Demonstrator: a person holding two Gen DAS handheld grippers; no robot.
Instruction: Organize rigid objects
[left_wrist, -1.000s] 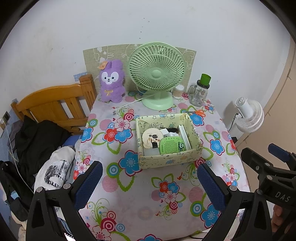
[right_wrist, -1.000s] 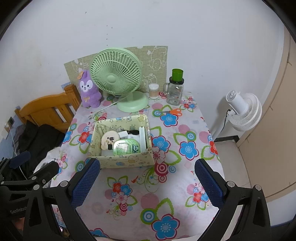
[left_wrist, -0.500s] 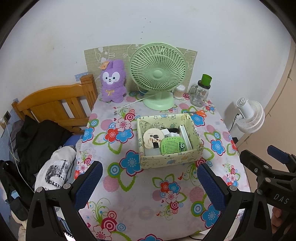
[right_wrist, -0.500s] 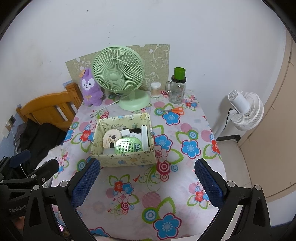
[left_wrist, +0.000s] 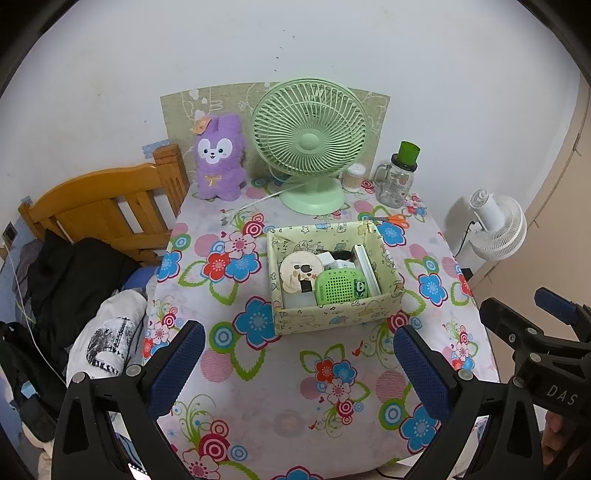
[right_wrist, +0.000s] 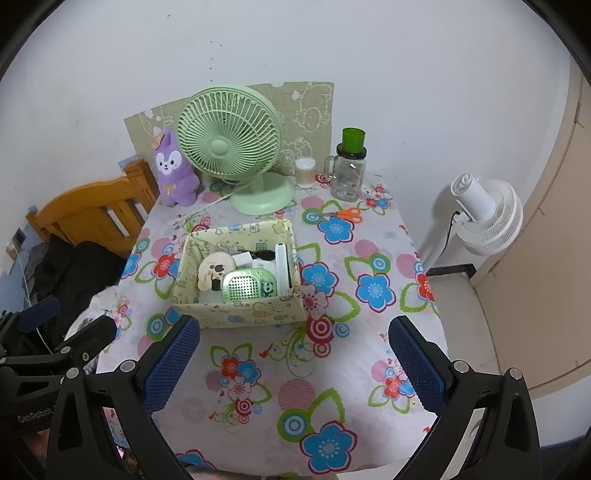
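Nearest, the left gripper (left_wrist: 295, 363) and right gripper (right_wrist: 293, 356) are both gaping wide and carrying nothing, hovering over the flowered table (left_wrist: 266, 398). At twelve o'clock the box (left_wrist: 334, 315) is already holding a green speaker (left_wrist: 340, 286), a round wooden piece (left_wrist: 297, 269) and white items. Farther, at one o'clock, orange scissors (right_wrist: 341, 214) are lying loose, so the tidying is looking nearly, not fully, finished.

Matt printed cloth on table (left_wrist: 266, 398); glossy plastic fan (left_wrist: 308, 138); fluffy plush toy (left_wrist: 219, 158)
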